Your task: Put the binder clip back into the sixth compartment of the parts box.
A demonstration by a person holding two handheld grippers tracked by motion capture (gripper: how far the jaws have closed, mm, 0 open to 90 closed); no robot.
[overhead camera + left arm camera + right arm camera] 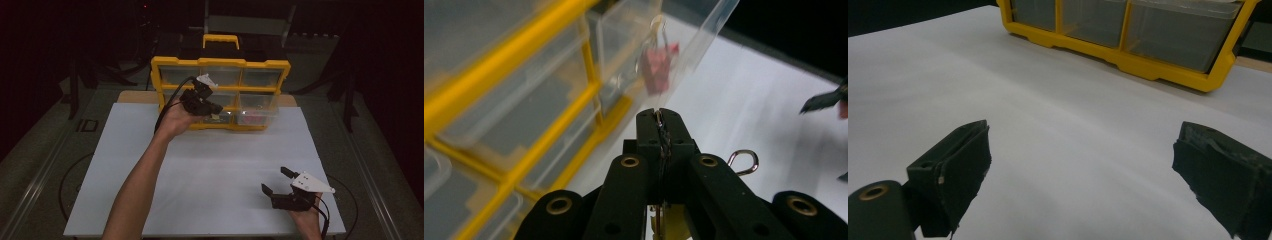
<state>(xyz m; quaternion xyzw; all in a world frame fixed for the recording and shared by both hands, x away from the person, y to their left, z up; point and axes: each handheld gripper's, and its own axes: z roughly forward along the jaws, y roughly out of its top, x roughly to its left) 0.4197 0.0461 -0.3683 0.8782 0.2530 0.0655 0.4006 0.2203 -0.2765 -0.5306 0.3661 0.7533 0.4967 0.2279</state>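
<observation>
Spread across the middle: one white rectangular table sheet (210, 175), bare save for the tools. At twelve o'clock on it, one upright yellow plastic organiser with clear drawers (220, 90), six drawer fronts countable in the high view, a yellow handle on top. Lower right drawer (256, 111) pulled forward, probably left open to take small parts; inside it, one pink binder clip with wire handles (658, 67). At the organiser's lower front, left gripper (212, 111), jaws pressed together on what looks like a thin wire loop (744, 161) of another clip, most likely carried toward that drawer. At five o'clock, right gripper (274, 181), jaws wide apart, holding nothing, seemingly parked out of the way.
</observation>
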